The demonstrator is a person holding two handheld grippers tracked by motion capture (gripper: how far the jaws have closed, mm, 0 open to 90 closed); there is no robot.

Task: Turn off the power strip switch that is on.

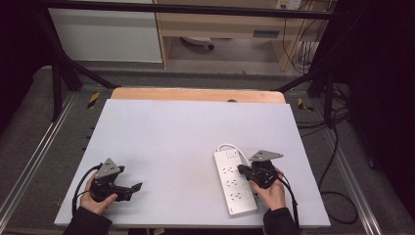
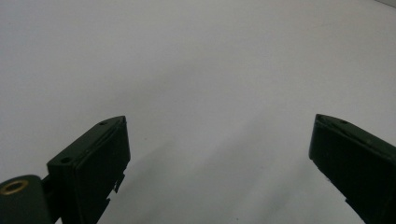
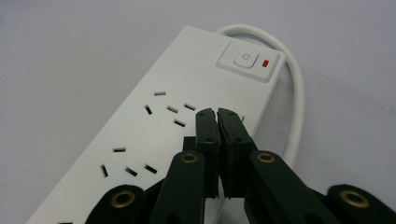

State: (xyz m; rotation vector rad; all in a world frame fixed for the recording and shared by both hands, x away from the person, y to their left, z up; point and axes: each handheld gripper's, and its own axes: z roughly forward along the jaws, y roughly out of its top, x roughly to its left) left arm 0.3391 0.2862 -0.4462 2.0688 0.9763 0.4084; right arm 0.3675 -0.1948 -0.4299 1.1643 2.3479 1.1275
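1. High view: the white plastic power strip lies on the pale grey table board, near its front right edge. The right gripper hovers over the strip's upper sockets; the left gripper sits well apart at front left. A sideways nudge could push the strip toward the edge.

2. Left gripper view: the jaws stand wide apart over bare board, grasping nothing, so the strip has no brace.

3. Right gripper view: the jaws are clenched together, empty, tips just above the strip near the square rocker switch with its red indicator. Pressing off-centre could skid the strip or miss the switch.

The left gripper sits at the near left, held in the left hand, jaws wide apart. The right gripper, near right, has its jaws pressed together.
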